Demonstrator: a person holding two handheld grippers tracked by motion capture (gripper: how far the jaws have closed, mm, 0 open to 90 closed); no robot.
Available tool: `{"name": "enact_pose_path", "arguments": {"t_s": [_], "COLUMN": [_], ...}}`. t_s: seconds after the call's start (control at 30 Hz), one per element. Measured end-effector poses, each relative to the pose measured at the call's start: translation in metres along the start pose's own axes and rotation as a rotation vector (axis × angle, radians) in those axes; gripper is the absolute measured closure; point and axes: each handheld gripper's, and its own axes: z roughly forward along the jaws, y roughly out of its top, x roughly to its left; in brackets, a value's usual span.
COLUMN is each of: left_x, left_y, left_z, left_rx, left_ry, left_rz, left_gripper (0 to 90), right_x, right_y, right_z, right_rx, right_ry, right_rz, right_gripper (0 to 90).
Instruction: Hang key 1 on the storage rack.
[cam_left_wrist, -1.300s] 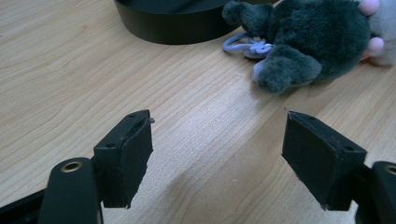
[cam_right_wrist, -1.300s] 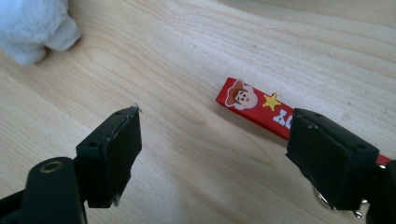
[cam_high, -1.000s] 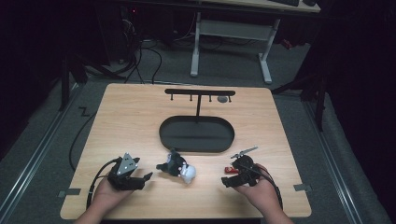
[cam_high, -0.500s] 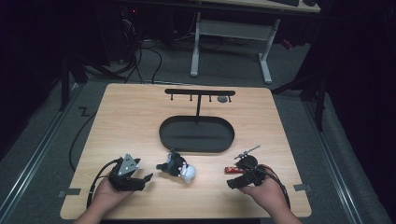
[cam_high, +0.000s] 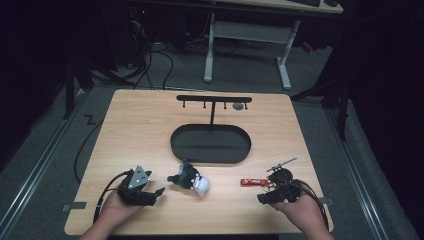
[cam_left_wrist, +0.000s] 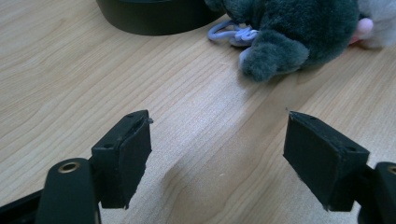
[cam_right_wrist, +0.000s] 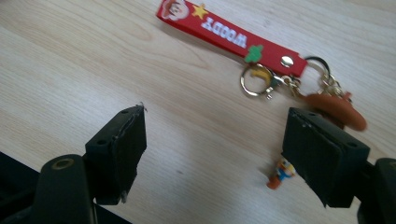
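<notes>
The flat red rubber keychain strap (cam_right_wrist: 230, 37) near the table's right front edge bears white letters reading "WOODY", upside down in the right gripper view.

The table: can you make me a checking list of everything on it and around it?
Surface: wooden table, bare wood between the things.
Job's things: red keychain with rings and small charms, flat on the wood just ahead of the right gripper; grey plush toy lying between the two hands.
Clutter: black oval tray; black hook rack standing at its far side.
Grippers: left gripper open, nothing between its jaws, toy ahead of it; right gripper open, nothing gripped.
Cables: one black cable runs off the table's left edge; more lie on the floor behind.
Surroundings: dark room, white desk legs beyond the table.
</notes>
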Motion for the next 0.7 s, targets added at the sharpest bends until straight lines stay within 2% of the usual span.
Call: {"name": "enact_pose_path", "arguments": {"t_s": [0.1, 0.4, 0.7], "left_x": [0.001, 0.000, 0.000], "left_y": [0.000, 0.000, 0.000], "left_z": [-0.001, 0.000, -0.001], "left_rx": [-0.013, -0.010, -0.011], "left_ry": [0.000, -0.002, -0.005], "left_rz": [-0.009, -0.003, 0.000], "left_gripper": [23.8, 23.0, 22.6], "right_x": [-0.006, -0.024, -0.039], "right_y": [-0.005, -0.016, -0.024], "right_z": [-0.002, -0.007, -0.006], "right_rx": [0.002, 0.001, 0.005], "right_ry": [-0.009, -0.045, -0.060], "right_rz": [0.018, 0.062, 0.106], "right_gripper": [22.0, 22.2, 22.1]}}
